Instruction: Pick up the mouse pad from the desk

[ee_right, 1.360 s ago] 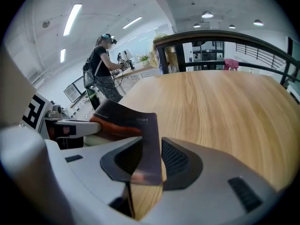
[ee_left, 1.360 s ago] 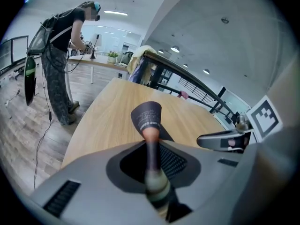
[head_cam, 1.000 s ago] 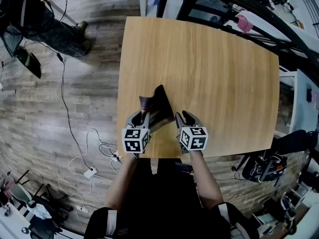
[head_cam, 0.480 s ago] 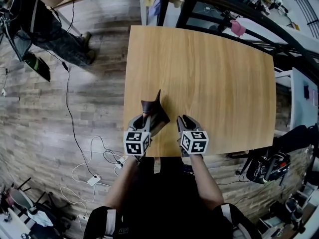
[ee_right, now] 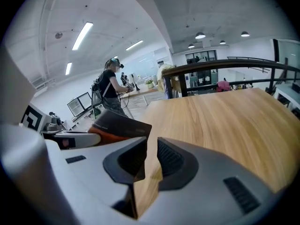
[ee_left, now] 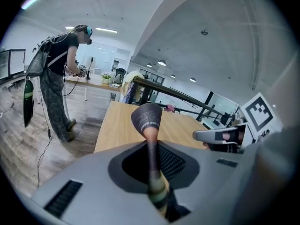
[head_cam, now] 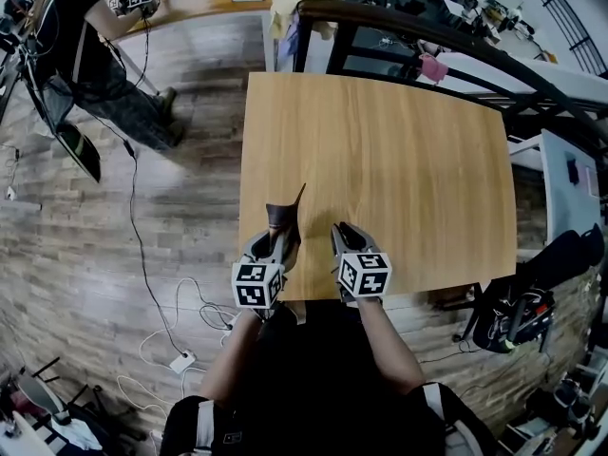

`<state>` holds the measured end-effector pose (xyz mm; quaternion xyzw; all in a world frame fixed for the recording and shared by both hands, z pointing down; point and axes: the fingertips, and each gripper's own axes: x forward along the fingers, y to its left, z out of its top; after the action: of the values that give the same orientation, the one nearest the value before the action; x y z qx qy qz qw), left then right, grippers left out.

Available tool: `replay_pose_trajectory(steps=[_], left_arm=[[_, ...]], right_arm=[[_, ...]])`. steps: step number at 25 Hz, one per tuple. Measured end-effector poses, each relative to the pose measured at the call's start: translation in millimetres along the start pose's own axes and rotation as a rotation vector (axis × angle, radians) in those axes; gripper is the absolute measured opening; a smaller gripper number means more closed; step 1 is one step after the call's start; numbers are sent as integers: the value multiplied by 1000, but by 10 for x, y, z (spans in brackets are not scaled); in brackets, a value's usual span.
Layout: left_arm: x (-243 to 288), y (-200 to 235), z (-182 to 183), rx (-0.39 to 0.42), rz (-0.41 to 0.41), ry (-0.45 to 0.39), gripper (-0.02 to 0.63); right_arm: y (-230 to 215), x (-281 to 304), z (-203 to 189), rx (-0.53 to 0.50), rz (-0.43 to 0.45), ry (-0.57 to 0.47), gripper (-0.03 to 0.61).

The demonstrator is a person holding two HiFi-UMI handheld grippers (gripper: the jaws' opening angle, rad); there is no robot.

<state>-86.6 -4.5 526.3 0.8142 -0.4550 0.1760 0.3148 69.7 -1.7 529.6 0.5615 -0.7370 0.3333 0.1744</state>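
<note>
The mouse pad (head_cam: pixel 284 217) is a dark, thin sheet with a brownish underside, curled upright above the near left of the wooden desk (head_cam: pixel 399 160). My left gripper (head_cam: pixel 277 242) is shut on its lower edge, and its jaws have just been closing tighter on it. In the left gripper view the mouse pad (ee_left: pixel 147 118) stands up from between the jaws of the left gripper (ee_left: pixel 153 172). My right gripper (head_cam: pixel 344 236) hangs beside it, apart from the pad. The right gripper (ee_right: pixel 151 159) has just been closing; a narrow gap remains with only desk wood behind it. The mouse pad (ee_right: pixel 119 125) shows at its left.
The desk's near edge (head_cam: pixel 380 297) lies just under both grippers. A person (head_cam: pixel 90 55) stands on the wooden floor at the far left, with cables (head_cam: pixel 180 302) on the floor. A black frame (head_cam: pixel 427 41) runs along the desk's far side. A bag (head_cam: pixel 513 316) sits at the right.
Both grippers have risen, and the mouse pad has come up off the desk, curling narrower and more upright. The right gripper's jaws have narrowed.
</note>
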Motion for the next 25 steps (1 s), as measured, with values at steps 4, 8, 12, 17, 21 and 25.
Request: replay_pose_trajectory(steps=[4,8,12,17,21,25], left_arm=[[-168,-85,2,2,-14,-19,58],[-330,-118,41,3,-13,-40,58],[-497,-153,166,-11,-12,-79,58],[-684,-197,290,-6,-10,-120,58],[-852,-239,346,9,-3,-145,58],[-1003,-287,400,25,14,-186,58]], right_arm=[[103,-144,44,-11,15,-29,81],[215,-287,64,-22,25,-50,78],[338,-436,109,-36,45,-80,72],[524,-623,187,-56,78,-128,66],[605,-829,285,-60,75,-184,60],[646,-1001,356,-59,78,-223,54]])
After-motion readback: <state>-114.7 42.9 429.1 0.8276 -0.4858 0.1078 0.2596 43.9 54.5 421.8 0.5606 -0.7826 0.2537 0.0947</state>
